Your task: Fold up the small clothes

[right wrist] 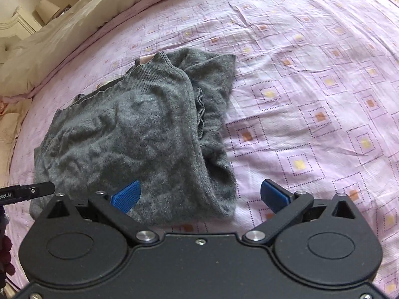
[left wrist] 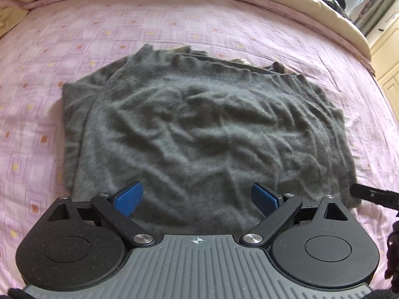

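A grey knitted sweater (left wrist: 199,129) lies folded over on the pink patterned bedsheet (left wrist: 37,124). My left gripper (left wrist: 198,199) is open and empty, hovering over the sweater's near edge, its blue pads (left wrist: 129,198) wide apart. In the right wrist view the sweater (right wrist: 129,134) lies left of centre, with a bunched layer along its right side. My right gripper (right wrist: 199,195) is open and empty above the sweater's near right corner, one pad over the cloth and the other over the sheet (right wrist: 311,99).
A cream duvet (left wrist: 224,5) is bunched along the far edge of the bed, and also shows in the right wrist view (right wrist: 62,37). A wooden cabinet (left wrist: 389,57) stands at the right. A black part of the other gripper (left wrist: 374,195) shows at the right edge.
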`<state>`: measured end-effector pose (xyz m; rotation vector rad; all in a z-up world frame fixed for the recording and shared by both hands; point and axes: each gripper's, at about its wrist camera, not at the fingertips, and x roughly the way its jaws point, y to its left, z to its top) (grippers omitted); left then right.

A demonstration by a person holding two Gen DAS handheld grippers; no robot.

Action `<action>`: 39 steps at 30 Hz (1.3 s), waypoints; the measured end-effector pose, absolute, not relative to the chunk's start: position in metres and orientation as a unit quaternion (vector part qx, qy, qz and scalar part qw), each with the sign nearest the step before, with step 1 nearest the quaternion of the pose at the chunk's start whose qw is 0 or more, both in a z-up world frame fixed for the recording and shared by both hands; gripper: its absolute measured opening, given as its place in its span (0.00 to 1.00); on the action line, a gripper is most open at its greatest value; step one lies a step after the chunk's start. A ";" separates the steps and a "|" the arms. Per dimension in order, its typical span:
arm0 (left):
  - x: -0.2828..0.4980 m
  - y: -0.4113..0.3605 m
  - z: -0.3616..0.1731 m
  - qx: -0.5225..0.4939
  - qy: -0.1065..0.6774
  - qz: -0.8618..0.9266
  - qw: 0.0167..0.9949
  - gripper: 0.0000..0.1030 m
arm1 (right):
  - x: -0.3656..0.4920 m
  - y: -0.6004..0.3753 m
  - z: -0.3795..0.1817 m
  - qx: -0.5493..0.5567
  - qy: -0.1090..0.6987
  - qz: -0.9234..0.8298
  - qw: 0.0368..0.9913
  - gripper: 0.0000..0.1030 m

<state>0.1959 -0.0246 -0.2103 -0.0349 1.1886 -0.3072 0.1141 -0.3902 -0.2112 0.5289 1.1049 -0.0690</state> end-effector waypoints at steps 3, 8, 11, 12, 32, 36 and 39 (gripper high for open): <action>0.208 -0.041 -0.208 -0.007 0.549 -0.137 0.824 0.92 | 0.119 -0.399 -0.216 0.260 0.515 -0.023 0.816 1.00; 0.230 -0.065 -0.211 0.004 0.544 -0.137 0.828 0.92 | 0.129 -0.413 -0.224 0.290 0.511 -0.004 0.809 1.00; 0.238 -0.077 -0.215 0.017 0.545 -0.138 0.827 0.92 | 0.131 -0.417 -0.220 0.293 0.490 0.011 0.821 0.98; 0.240 -0.082 -0.216 0.022 0.546 -0.139 0.826 0.92 | 0.132 -0.417 -0.217 0.294 0.483 0.022 0.824 0.95; 0.260 -0.101 -0.248 0.077 0.551 -0.138 0.820 1.00 | 0.128 -0.455 -0.233 0.329 0.481 0.047 0.811 0.80; 0.261 -0.101 -0.250 0.071 0.547 -0.134 0.823 1.00 | 0.129 -0.480 -0.244 0.398 0.480 0.049 0.780 0.85; 0.258 -0.100 -0.250 0.072 0.542 -0.136 0.826 1.00 | 0.139 -0.488 -0.249 0.419 0.484 0.060 0.766 0.91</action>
